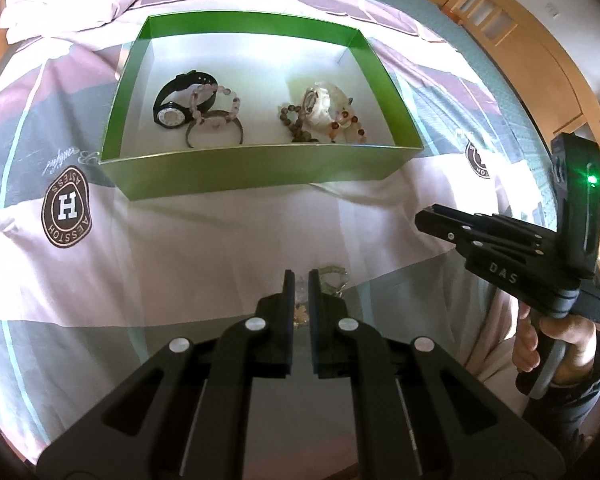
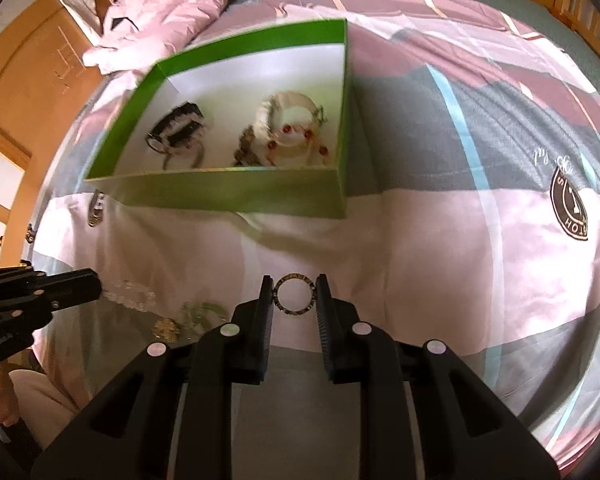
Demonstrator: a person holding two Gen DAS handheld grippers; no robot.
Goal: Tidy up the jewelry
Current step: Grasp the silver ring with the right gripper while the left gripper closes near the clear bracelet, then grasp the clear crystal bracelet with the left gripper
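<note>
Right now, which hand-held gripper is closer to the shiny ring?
Right. The right hand-held gripper has the ring between its fingers. The left hand-held gripper is off to the side, near the clear bead bracelet.

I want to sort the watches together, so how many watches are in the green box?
2. A black watch lies in the left part of the green box, and a white watch lies in the right part under bead bracelets. Others may be hidden.
</note>
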